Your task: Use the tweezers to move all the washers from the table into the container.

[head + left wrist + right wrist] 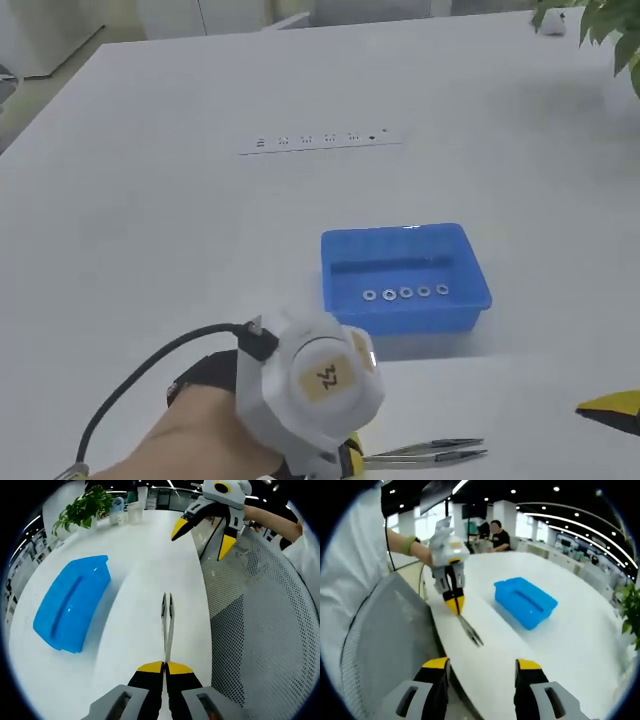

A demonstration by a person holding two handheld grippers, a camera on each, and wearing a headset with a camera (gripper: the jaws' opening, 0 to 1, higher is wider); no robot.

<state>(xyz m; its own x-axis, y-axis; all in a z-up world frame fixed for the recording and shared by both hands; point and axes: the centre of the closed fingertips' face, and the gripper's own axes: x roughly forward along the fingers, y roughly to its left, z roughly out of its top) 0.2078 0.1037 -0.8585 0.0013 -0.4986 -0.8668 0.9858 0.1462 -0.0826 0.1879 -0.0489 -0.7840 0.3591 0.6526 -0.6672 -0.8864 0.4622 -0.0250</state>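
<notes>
left gripper: white housing, yellow zigzag mark, black cable | right gripper: grey, yellow-tipped jaws | white sleeve

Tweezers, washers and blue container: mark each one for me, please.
tweezers (pixel 170 625), left gripper view, midway along one arm.
washers (pixel 405 292), head view, middle washer of the row inside the container.
blue container (pixel 410 318), head view, its near outer wall.

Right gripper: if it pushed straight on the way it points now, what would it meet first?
Probably the tweezers, whose tips lie nearly dead ahead of the right gripper; the left gripper holds them. The blue container sits further on, to the right. Depth is unclear, so it may pass over them.
</notes>
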